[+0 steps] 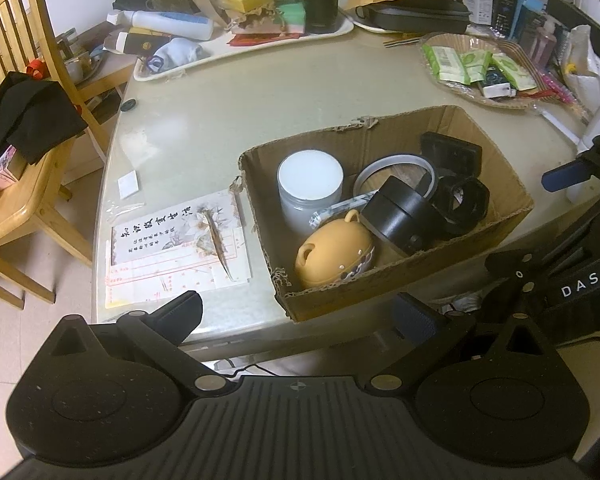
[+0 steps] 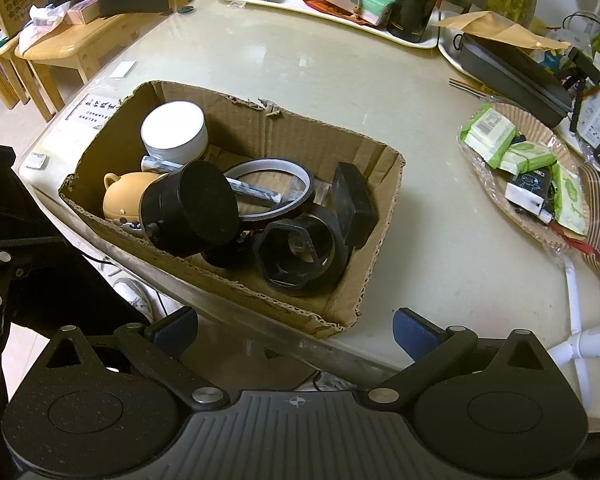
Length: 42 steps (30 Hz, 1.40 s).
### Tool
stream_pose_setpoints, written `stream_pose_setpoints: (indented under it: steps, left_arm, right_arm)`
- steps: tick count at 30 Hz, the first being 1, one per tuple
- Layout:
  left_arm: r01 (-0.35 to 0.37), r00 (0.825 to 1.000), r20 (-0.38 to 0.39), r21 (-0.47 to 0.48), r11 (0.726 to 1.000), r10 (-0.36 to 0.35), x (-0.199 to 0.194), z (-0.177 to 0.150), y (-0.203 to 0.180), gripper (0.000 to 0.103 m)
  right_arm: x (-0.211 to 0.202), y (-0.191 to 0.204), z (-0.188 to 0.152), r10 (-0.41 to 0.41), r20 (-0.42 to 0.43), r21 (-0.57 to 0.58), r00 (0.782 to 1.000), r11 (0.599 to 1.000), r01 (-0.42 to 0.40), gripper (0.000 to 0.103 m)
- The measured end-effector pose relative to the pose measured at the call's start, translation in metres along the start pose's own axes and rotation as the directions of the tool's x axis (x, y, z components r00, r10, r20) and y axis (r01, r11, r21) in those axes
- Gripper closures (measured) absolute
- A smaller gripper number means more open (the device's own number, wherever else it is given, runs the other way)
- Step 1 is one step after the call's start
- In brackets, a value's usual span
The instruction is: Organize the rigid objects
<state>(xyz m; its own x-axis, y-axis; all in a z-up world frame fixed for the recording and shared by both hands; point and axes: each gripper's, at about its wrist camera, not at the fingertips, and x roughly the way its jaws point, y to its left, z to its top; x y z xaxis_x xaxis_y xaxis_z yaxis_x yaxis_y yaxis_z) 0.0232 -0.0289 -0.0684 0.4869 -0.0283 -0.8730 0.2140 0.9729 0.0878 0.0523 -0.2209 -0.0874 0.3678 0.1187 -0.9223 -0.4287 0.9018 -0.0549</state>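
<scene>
Left gripper sits spread wide and empty at the desk's near edge, and just ahead of it, a touch to its right, is one cardboard box on the desk. Count the load, left to right: one white-lidded jar standing upright at the far-left corner; one tan bear-eared pot tipped on its side against the near wall; one thin pale tube lying flat, long axis running left-right between jar and tape; one black cylinder tilted, flat face turned up and toward the gripper; one ring of tape leaning behind it; one black piece with a hexagonal opening; one black rectangular block propped at the far right. To the gripper's left, just ahead, printed sheets lie flat on the desk.

Right gripper is also parted with nothing between its fingers, hovering off the desk edge. The box lies directly ahead and slightly left, its long axis slanting from far-left to near-right. Far ahead to the right, one wicker tray holds green packets.
</scene>
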Motion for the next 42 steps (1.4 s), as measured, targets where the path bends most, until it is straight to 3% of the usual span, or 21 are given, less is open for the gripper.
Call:
stream_pose_setpoints:
  steps: [42]
  left_arm:
    - [-0.014,1.000,0.002,0.003,1.000,0.014,-0.0008,0.0020,-0.0003,0.000]
  right_arm:
    - [0.0006,0.0003,0.0004,-0.002,-0.002,0.001,1.000,1.000,0.002,0.000]
